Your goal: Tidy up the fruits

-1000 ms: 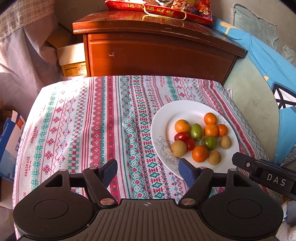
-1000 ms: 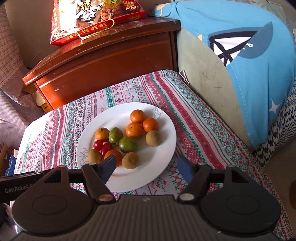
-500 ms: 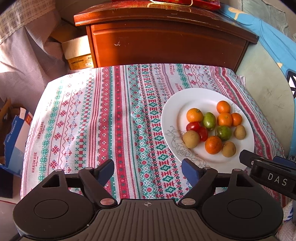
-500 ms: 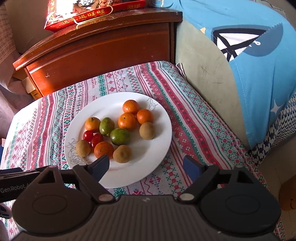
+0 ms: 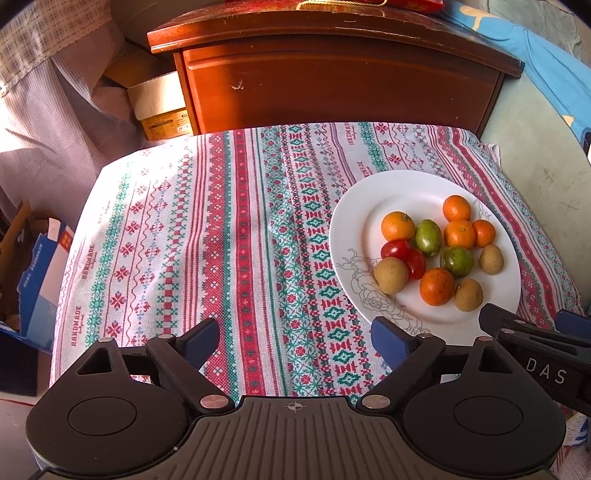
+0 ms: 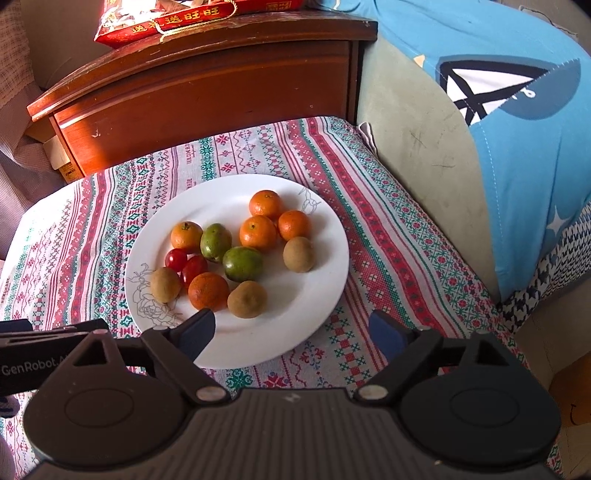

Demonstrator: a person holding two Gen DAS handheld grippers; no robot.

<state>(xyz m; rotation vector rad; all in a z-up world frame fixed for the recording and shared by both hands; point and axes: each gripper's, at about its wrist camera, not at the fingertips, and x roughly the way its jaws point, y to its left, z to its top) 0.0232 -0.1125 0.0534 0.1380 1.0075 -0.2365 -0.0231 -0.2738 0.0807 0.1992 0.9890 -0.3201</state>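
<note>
The left hand-held gripper (image 5: 295,338) hangs released, its blue pads spread wide over the patterned cloth (image 5: 207,236) covering the tabletop, nothing between them. The right hand-held gripper (image 6: 291,332) is likewise spread and empty; its left pad overlaps the near rim of the white plate (image 6: 255,347), while its right pad sits over bare cloth.

The plate lies ahead and to the right of the left hand-held gripper, and ahead and slightly left of the right one. All the fruits rest on it in a loose cluster. Nearest the right hand-held gripper are a brown fruit (image 6: 246,299) and an orange (image 6: 208,291), side by side, with another brown fruit (image 6: 165,285) further left. Behind them come two cherry tomatoes (image 6: 184,263) touching each other and a green fruit (image 6: 242,264). Farther still sit a second green fruit (image 6: 215,237), more oranges (image 6: 258,232) and a third brown fruit (image 6: 299,254).

Beyond the tabletop stands a wooden cabinet (image 6: 207,92) carrying a red package (image 6: 192,16).
</note>
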